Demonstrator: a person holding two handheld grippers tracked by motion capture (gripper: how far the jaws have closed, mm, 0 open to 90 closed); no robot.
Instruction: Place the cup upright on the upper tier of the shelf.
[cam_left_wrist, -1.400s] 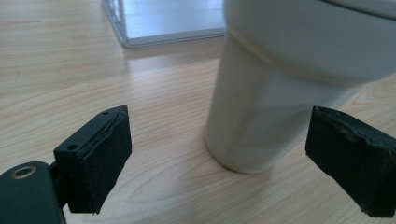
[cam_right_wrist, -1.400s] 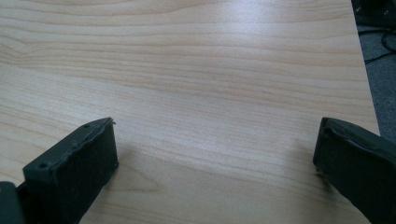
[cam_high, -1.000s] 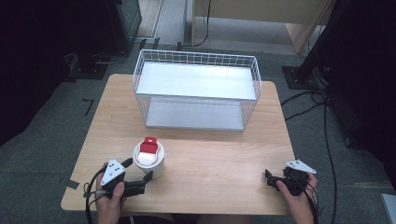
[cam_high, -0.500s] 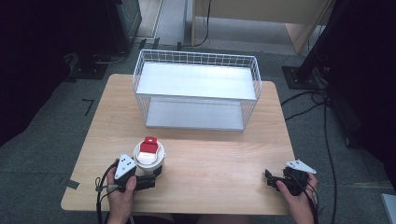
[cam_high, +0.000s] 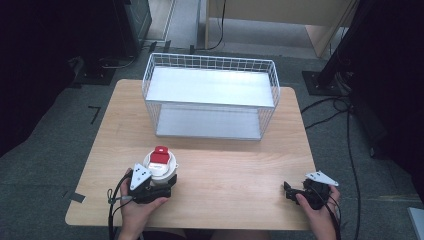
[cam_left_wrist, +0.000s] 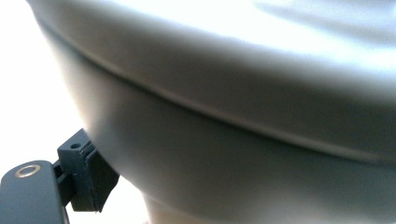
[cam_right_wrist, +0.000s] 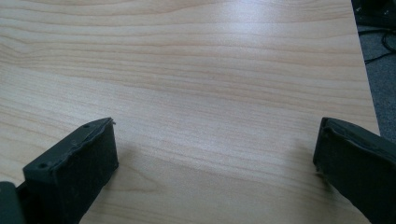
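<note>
A white round container (cam_high: 161, 169) with a red cap (cam_high: 161, 155) stands on the wooden table (cam_high: 235, 165) near its front left. My left gripper (cam_high: 161, 184) is pushed up against the container's near side, open, its jaws reaching around the body. In the left gripper view the container's pale wall (cam_left_wrist: 233, 140) looms very close and blurred, one black jaw sits at its left flank, and the other jaw is hidden. My right gripper (cam_high: 288, 190) rests low at the front right, open, with bare wood between its jaws (cam_right_wrist: 215, 140).
A white wire basket (cam_high: 210, 56) with a pale floor stands at the back middle of the table. Dark floor, cables and stand bases surround the table. Bare wood lies between the container and the right gripper.
My left gripper has moved right and forward until its jaws straddle the white container. The right gripper has stayed where it was.
</note>
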